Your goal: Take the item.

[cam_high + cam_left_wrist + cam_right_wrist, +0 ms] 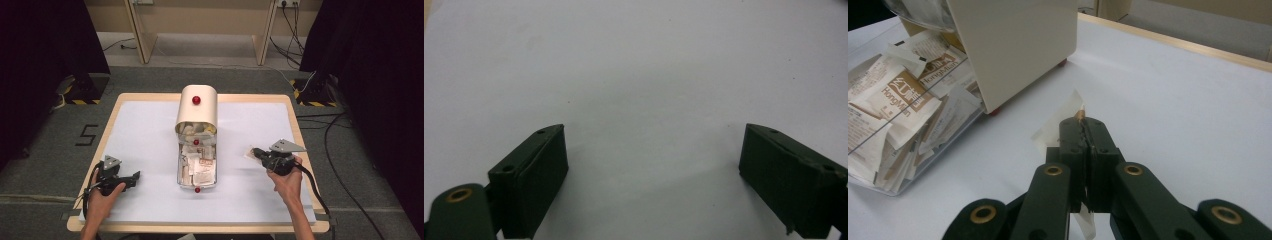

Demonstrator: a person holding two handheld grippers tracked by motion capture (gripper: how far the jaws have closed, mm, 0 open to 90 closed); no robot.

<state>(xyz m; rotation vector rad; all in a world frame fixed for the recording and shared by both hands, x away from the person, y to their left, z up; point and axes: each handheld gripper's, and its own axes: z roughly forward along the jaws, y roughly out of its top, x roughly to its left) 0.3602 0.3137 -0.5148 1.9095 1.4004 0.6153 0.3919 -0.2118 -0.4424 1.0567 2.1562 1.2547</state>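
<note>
A cream box with a red knob stands at the table's middle; its corner is close in the right gripper view. In front of it a clear drawer lies pulled out, heaped with several paper sachets. To the drawer's right my right gripper is shut on one pale sachet, which sticks out past the closed jaws just above the mat. My left gripper rests low at the front left, open, with bare white mat between its fingers.
A white mat covers the wood-edged table. Cables trail on the floor at the right. Wooden furniture legs stand behind the table, with dark curtains on both sides.
</note>
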